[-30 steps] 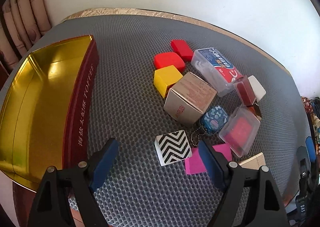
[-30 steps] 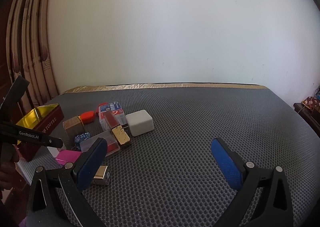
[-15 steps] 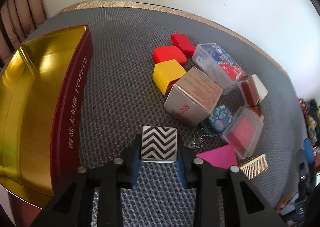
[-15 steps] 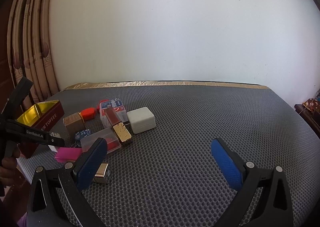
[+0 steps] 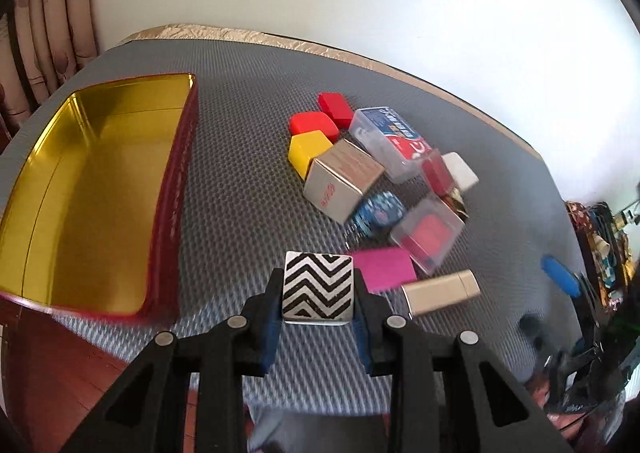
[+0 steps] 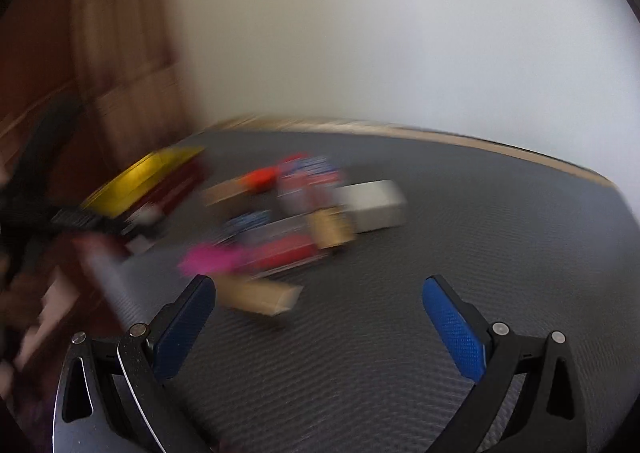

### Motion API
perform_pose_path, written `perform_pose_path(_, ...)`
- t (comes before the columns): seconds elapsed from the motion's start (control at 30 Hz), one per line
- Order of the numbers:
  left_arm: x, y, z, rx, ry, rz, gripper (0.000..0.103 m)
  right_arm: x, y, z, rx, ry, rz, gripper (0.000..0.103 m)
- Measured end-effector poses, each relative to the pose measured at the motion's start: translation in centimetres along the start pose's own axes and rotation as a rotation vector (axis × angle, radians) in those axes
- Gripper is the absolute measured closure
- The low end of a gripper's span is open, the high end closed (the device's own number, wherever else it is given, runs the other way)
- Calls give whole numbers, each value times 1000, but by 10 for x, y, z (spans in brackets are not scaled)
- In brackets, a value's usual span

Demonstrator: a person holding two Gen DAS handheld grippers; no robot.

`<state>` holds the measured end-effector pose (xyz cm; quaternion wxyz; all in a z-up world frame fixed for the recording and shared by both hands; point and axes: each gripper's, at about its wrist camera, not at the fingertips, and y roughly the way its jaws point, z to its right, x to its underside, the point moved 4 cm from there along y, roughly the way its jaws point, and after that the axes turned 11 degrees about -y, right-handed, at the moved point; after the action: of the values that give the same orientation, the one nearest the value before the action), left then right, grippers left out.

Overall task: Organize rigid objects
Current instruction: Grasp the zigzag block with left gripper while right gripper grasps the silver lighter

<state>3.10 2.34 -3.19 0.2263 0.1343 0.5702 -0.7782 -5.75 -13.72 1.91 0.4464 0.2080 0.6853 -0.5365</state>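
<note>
**Zigzag tile pinched in L gripper, R gripper spread and idle**

L gripper [image 5: 318,317] is clamped on the zigzag tile [image 5: 318,287], a black-and-white chevron square, w/ a blue pad pressed against each side edge. Tile sits face-up between the fingers, above the grey mesh mat [image 5: 240,189]; can't tell if its underside touches the mat.

To the left: open tin [image 5: 86,189], gold inside, dark red outside wall, long side running along the mat, near corner at the mat's edge. Tile is apart from it, not over it.

Ahead and right of the tile, the rest of the pile: pink card [image 5: 384,268] just beside the tile's right corner, beige box [image 5: 440,292] just right of that. Further back a silver carton [image 5: 342,183] w/ red print, yellow block [image 5: 308,151] touching its left end, two red blocks [image 5: 316,121] behind. Clear case w/ blue-red label [image 5: 386,141], blue patterned piece [image 5: 378,211], clear box w/ red inside [image 5: 428,235], white block [image 5: 460,173] all bunched close together.

R gripper [image 6: 318,327] has its blue pads wide apart, nothing between them, hovering over bare mat. R view is heavily motion-blurred: tin, pile and beige box show only as smears left of centre. R gripper's blue pad [image 5: 560,280] also shows at far right of the L view.
</note>
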Motion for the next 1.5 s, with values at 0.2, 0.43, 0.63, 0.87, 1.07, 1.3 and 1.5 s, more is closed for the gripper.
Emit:
perform_pose_path(0.2, 21, -24, 1, 9, 12, 27, 72, -32, 18, -34, -135, -412, -152, 1)
perform_pose_path(0.43, 25, -45, -15, 27, -4, 26, 72, -41, 62, -37, -304, -551, -367, 8)
perform_pose_path(0.63, 22, -54, -21, 54, -28, 33, 72, -27, 85, -41, -388, -601, -524, 26)
perform_pose_path(0.87, 21, -54, -25, 73, -57, 11, 72, -22, 112, -49, -451, -585, -613, 43)
perform_pose_path(1.07, 19, -54, -29, 70, -100, 15, 72, -21, 115, -58, -405, -584, -643, 76)
perform_pose_path(1.3, 8, -77, -35, 64, -104, 55, 72, -8, 102, -72, -325, -490, -622, 76)
perform_pose_path(1.5, -33, -97, -69, -43, -93, 109, 72, -12, 90, -53, -358, -265, -561, 76)
